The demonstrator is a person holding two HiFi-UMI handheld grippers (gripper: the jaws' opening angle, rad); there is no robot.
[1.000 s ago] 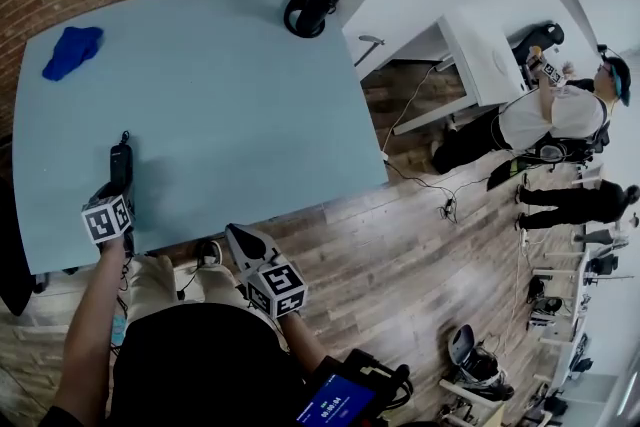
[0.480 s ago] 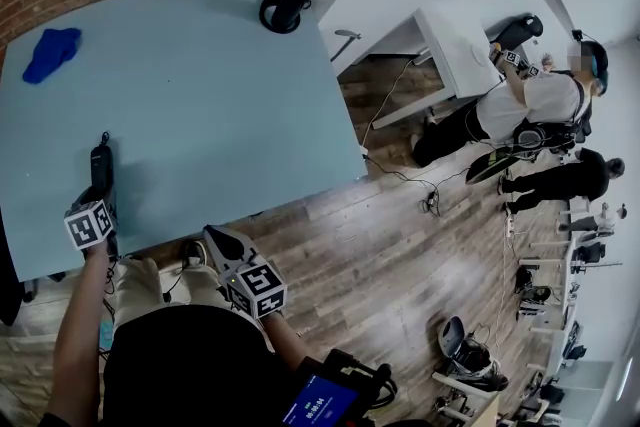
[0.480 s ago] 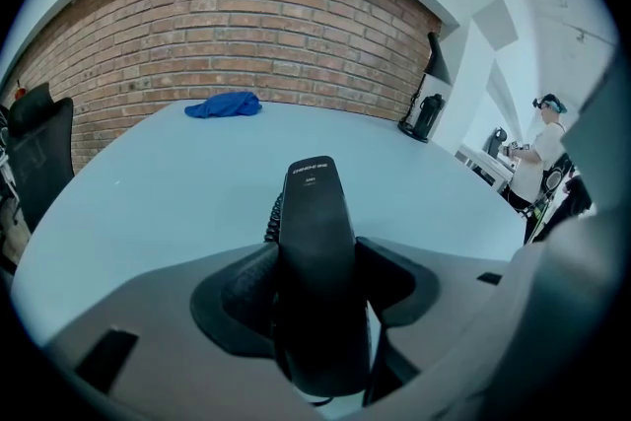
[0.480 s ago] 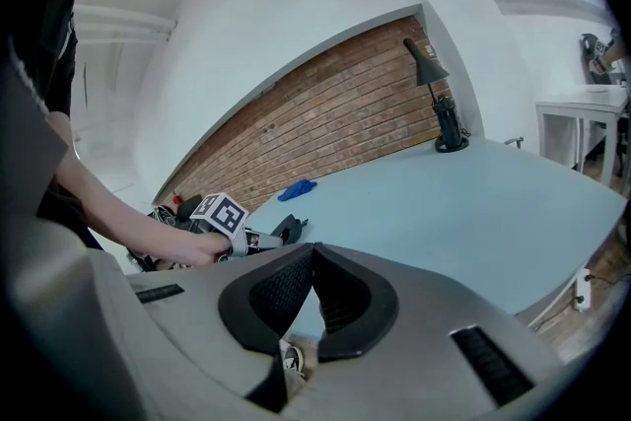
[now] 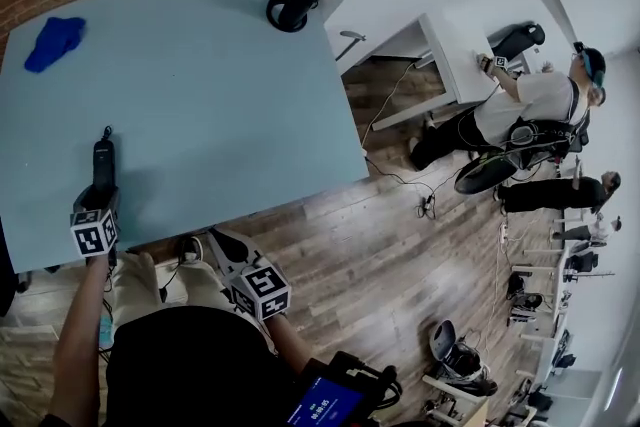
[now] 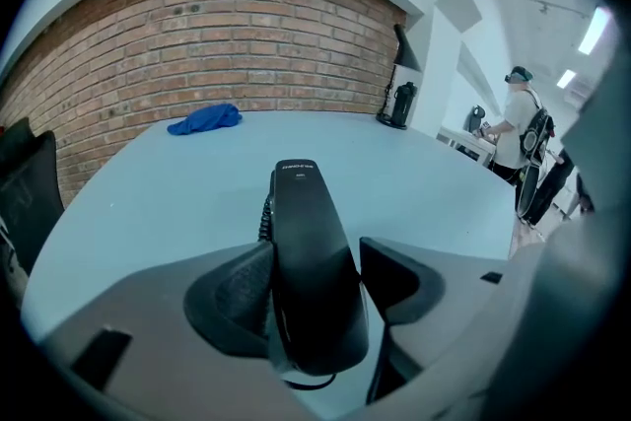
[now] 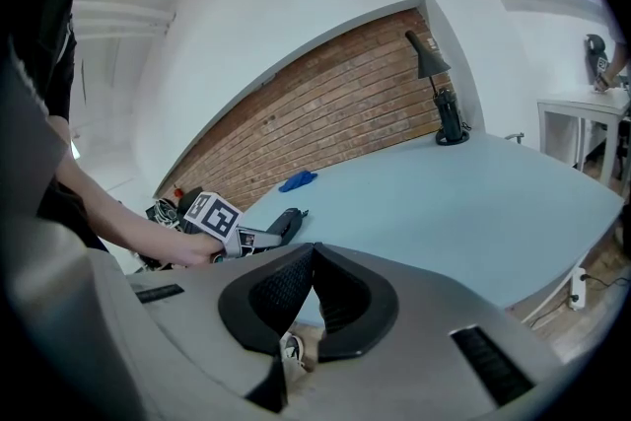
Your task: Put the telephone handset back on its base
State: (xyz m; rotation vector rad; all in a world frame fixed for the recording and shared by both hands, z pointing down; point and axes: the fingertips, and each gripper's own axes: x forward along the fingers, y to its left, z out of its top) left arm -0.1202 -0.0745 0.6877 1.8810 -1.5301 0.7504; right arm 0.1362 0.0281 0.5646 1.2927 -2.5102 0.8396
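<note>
The black telephone handset [image 5: 103,160] lies flat on the light blue table [image 5: 220,105] near its front left corner, with a coiled cord [image 6: 264,212] at its side. I make out no separate base. My left gripper [image 5: 102,197] has its jaws around the handset's [image 6: 308,261] near end. They are opening, and a gap shows between the right pad [image 6: 389,276] and the handset. My right gripper [image 5: 222,243] hangs off the table's front edge above the person's lap. Its pads meet with nothing between them [image 7: 312,261].
A blue cloth [image 5: 55,43] lies at the table's far left by the brick wall. A black desk lamp [image 5: 293,3] stands at the far right corner. Beyond the right edge are wooden floor, cables and a person [image 5: 540,105] at a white desk.
The head view has shifted slightly. The handset lies in the same spot with the left gripper still at its near end. The right gripper has barely moved.
</note>
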